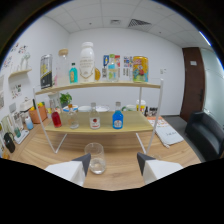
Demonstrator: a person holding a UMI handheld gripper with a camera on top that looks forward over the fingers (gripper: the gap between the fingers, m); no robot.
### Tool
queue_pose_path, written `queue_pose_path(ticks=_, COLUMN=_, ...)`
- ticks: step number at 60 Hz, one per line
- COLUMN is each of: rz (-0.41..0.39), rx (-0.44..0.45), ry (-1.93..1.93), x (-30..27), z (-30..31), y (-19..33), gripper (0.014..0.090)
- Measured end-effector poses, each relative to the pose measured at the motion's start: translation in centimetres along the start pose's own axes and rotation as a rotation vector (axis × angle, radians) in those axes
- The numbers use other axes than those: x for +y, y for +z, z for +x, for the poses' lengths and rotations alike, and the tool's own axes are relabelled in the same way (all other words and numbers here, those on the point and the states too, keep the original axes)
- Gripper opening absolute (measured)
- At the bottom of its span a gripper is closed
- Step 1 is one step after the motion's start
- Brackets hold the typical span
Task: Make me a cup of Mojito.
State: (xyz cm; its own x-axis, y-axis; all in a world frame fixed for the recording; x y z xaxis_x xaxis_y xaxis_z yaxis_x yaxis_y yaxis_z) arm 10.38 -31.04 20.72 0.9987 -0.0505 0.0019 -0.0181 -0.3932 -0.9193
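A clear empty glass (95, 157) stands on the wooden table (120, 145), just ahead of my gripper (114, 164) and closer to its left finger (83, 163). The fingers stand apart, open, with nothing held between them. Beyond the glass is a two-level wooden shelf (107, 86). On its lower level stand a red-liquid bottle (56, 118), a small clear bottle with a red label (94, 120) and a blue-liquid bottle (117, 119). The upper level holds a large white bottle (87, 62), a small blue bottle (73, 74) and several colourful cartons (140, 68).
A white wall shelf with small items (17, 75) hangs to the left. An orange pot (36, 115) and small bottles sit at the left of the table. Papers (167, 134) lie at the right of the table; a dark sofa (204, 131) and a brown door (192, 82) lie further right.
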Motion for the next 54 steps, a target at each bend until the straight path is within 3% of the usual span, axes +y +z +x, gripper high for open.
queue_pose_path(ticks=14, rz=-0.060, rx=-0.020, ry=0.000, x=3.5, z=-5.0, y=-0.9, gripper=0.0860)
queue_pose_path(ticks=25, rz=-0.032, rx=-0.038, ry=-0.002, x=1.2, z=-6.8, y=0.5, gripper=0.0861)
queue_pose_path(ticks=40, rz=0.038, rx=-0.068, ry=-0.018, x=-4.7, z=-8.1, y=6.3, gripper=0.0861)
queue_pose_path(ticks=54, rz=0.014, rx=-0.061, ry=-0.014, x=-6.9, z=-7.9, y=13.5, gripper=0.0823)
